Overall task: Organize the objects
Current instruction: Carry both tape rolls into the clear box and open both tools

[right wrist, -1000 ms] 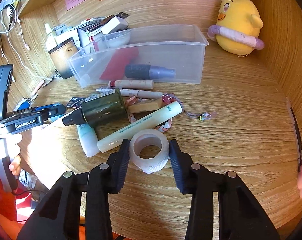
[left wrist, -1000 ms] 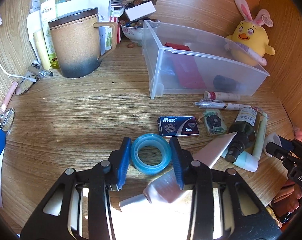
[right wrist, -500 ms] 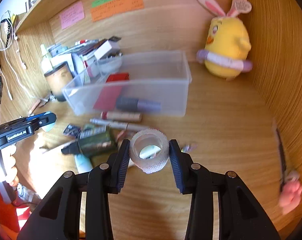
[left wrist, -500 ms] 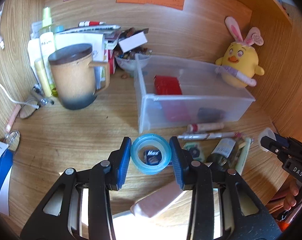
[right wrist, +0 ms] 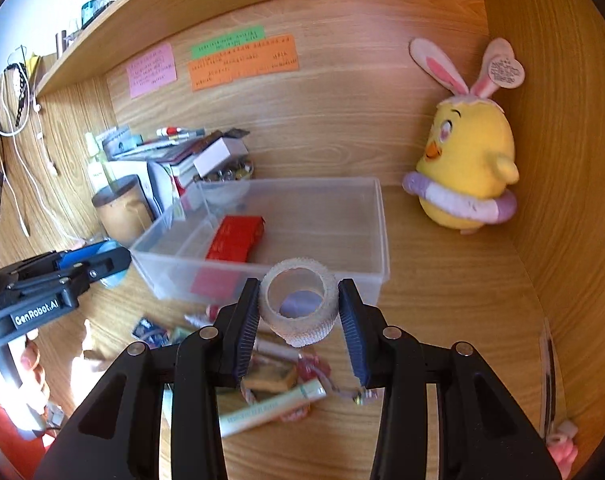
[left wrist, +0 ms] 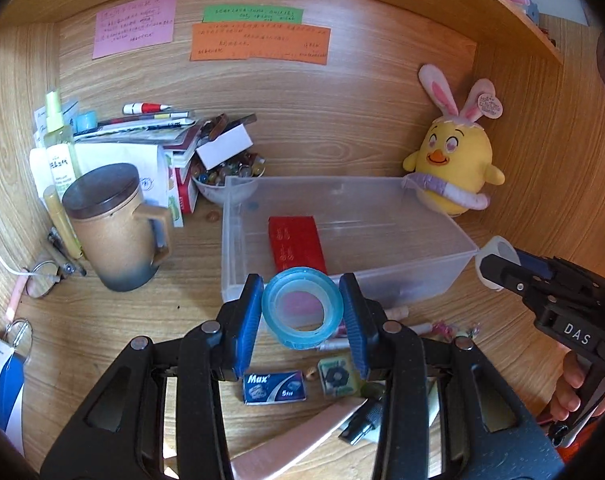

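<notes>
My left gripper (left wrist: 301, 314) is shut on a blue tape roll (left wrist: 301, 313), held in the air in front of the clear plastic bin's (left wrist: 438, 290) near wall. My right gripper (right wrist: 299, 308) is shut on a white bandage roll (right wrist: 299, 307), also lifted, just before the same bin (right wrist: 376, 276). A red packet (left wrist: 296, 244) lies inside the bin. In the left wrist view the right gripper (left wrist: 498, 266) shows at the right with its white roll. In the right wrist view the left gripper (right wrist: 102, 264) shows at the left.
Loose items lie on the desk below the grippers: a Max staples box (left wrist: 273, 387), a small green tin (left wrist: 338, 378), tubes (right wrist: 270, 410) and pens. A lidded mug (left wrist: 116, 228) and stacked papers stand at the left, a yellow plush chick (left wrist: 450, 172) at the back right.
Both grippers rose off the desk with their rolls and came up toward the bin, so the cluttered items now sit below the fingers and the back wall's notes show.
</notes>
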Demonstrator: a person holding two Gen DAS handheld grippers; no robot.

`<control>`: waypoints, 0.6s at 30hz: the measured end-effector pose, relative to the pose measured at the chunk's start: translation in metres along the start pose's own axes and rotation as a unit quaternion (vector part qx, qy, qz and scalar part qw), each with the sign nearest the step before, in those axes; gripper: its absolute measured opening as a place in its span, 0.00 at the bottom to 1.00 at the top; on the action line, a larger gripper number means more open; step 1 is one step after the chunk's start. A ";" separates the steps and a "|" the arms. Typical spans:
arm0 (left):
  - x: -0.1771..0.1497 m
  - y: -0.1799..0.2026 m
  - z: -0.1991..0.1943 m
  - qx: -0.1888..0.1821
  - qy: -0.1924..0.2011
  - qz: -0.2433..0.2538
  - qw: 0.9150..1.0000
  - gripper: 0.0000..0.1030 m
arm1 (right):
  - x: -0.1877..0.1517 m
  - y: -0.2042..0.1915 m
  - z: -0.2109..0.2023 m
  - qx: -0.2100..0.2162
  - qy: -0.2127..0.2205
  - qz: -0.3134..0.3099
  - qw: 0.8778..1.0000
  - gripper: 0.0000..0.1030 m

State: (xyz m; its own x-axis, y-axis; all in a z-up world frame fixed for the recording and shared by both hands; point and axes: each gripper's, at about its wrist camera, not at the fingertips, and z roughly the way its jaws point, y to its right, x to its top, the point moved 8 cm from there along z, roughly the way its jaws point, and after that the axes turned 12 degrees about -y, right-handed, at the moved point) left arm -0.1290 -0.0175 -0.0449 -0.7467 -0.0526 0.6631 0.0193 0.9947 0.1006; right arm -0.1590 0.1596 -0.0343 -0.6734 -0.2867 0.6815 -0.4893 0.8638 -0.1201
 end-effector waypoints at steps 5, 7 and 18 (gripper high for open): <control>0.016 0.008 0.004 -0.015 0.004 -0.002 1.000 0.38 | 0.021 -0.004 0.002 0.012 0.011 -0.004 1.000 0.35; 0.024 0.010 0.005 -0.018 0.008 -0.005 1.000 0.38 | 0.030 -0.004 0.004 0.012 0.014 -0.007 1.000 0.35; 0.058 0.018 0.025 -0.005 0.005 0.004 1.000 0.38 | 0.060 0.004 0.024 0.005 0.008 -0.016 1.000 0.35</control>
State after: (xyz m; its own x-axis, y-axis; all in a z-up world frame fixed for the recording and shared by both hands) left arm -0.1880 -0.0006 -0.0232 -0.7400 -0.0463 0.6710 0.0318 0.9941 0.1036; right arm -0.2148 0.1355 -0.0115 -0.6484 -0.3062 0.6970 -0.5156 0.8502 -0.1061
